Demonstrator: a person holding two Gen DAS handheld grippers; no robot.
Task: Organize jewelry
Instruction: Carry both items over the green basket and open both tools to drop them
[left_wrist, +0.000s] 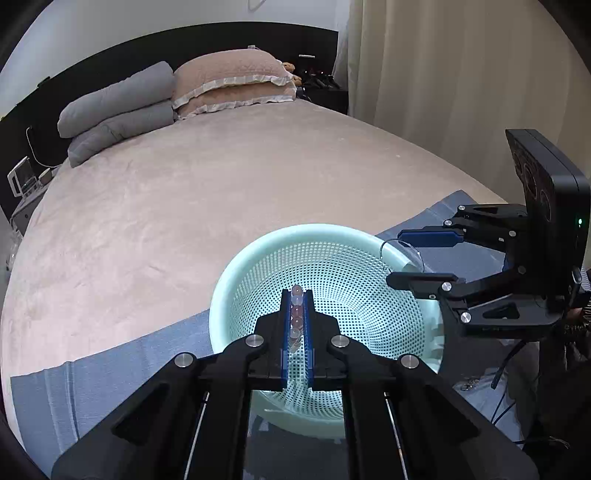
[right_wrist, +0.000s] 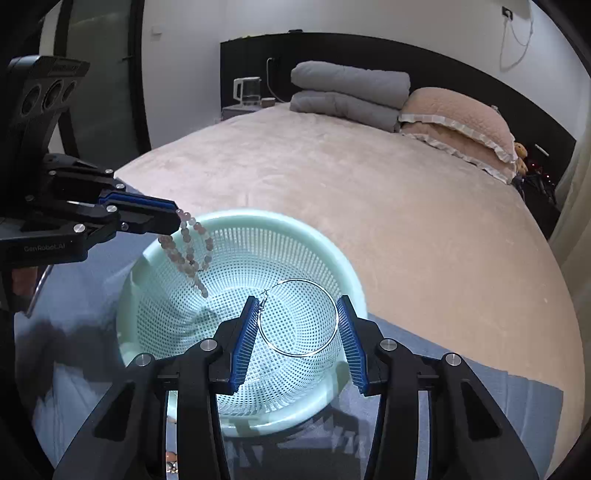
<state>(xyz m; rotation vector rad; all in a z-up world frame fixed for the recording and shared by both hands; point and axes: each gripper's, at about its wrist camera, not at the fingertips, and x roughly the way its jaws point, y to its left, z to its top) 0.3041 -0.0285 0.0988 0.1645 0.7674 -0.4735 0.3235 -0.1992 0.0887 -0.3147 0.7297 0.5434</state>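
Pale pink, grey and clear beads make up the bracelet (right_wrist: 190, 245), a strand that hangs in loops from the left gripper (right_wrist: 176, 221) and dangles over the near-left rim of the basket (right_wrist: 354, 280). In the left wrist view the same beads (left_wrist: 296, 314) sit in a line between the closed blue pads (left_wrist: 286, 332), which are clamped on them with almost no gap. The hoop (right_wrist: 298, 317) is a thin silver ring with a small hook at its upper left; it spans the space between the right gripper's (right_wrist: 297, 343) pads, which stand partly apart and touch it on either side, so it is held across its width above the basket's hollow. From the left wrist view the hoop (left_wrist: 402, 247) shows only as a faint arc between the right gripper's (left_wrist: 406, 254) fingers, over the basket's far rim (left_wrist: 258, 243).

One bracelet, one hoop, one basket, two grippers. The basket is mint-green plastic, round, with a perforated wall and floor, and nothing can be made out lying in it.

It stands on a blue-grey cloth (left_wrist: 110, 369) spread over the foot of a bed with a beige cover (left_wrist: 184, 203). At the head lie two folded grey quilts (right_wrist: 351, 94) and two pink frilled pillows (right_wrist: 458, 122) against a black headboard (right_wrist: 369, 48). A kettle (right_wrist: 247, 88) stands on the bedside stand, and cream curtains (left_wrist: 461, 74) hang beside the bed. Some small bits of jewelry (left_wrist: 469, 384) lie on the cloth by the basket, too small to tell apart. Nothing stands between either gripper and the basket.
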